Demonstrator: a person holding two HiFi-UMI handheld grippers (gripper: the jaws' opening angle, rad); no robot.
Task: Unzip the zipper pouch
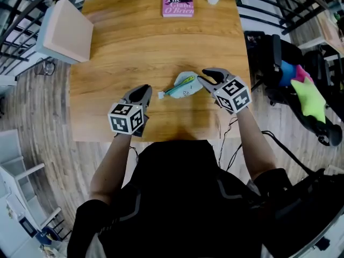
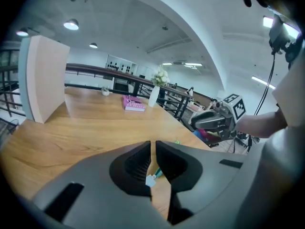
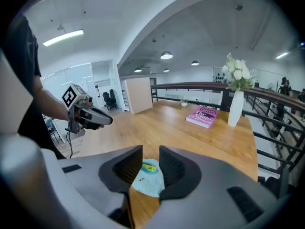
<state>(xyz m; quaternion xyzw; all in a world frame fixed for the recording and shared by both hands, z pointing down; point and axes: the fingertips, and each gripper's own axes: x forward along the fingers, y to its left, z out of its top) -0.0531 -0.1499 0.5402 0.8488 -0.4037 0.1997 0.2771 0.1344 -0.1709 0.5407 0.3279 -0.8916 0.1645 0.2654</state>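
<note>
Left tool (image 1: 145,91), right tool (image 1: 205,76), pouch (image 1: 185,86) between

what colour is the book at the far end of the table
The book is pink; the head view shows it best.

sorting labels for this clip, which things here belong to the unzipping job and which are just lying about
Job in hand: pouch; zipper pull; left gripper; right gripper.

Lying about: book; vase; beige box.
</note>
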